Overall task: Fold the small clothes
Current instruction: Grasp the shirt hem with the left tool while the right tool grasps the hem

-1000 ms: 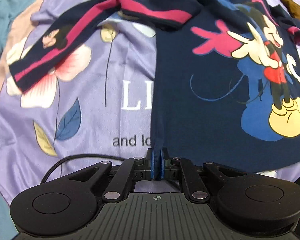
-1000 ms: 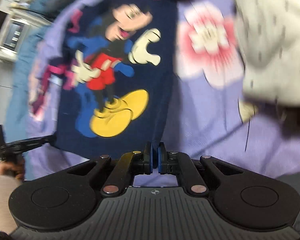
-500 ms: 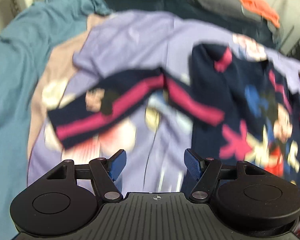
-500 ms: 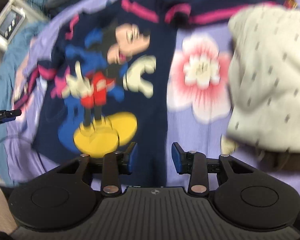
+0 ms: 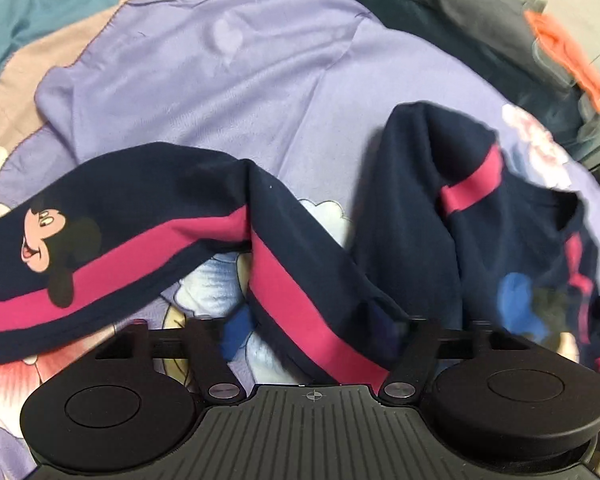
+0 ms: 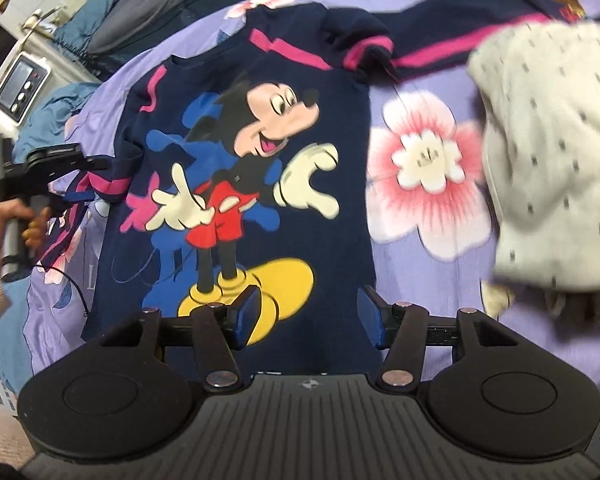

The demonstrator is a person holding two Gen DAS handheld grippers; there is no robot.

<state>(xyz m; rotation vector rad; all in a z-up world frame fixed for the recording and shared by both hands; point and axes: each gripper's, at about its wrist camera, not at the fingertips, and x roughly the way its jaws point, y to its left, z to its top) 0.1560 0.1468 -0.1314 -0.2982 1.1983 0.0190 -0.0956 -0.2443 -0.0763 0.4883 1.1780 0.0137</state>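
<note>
Sweatshirt, navy with a cartoon mouse on the chest and pink stripes on the arms, lies face up and fairly flat on a lilac flowered bedspread; its hem is nearest the right gripper, its collar on the far side. Left sleeve stretches out to the left, crooked at the elbow; the other sleeve runs off to the far right, partly under a cream dotted garment. Right gripper's fingers have just been opening and stand apart above the hem, nothing between them. Left gripper hangs over the left sleeve near the shoulder; its fingers have just been closing a little from full width, straddle the pink stripe, and seem not to press it. Fabric looks soft, light and limp, likely to sag and drag when lifted; the cuff or a seam edge should give the surest pinch for folding the sleeve across the chest.
</note>
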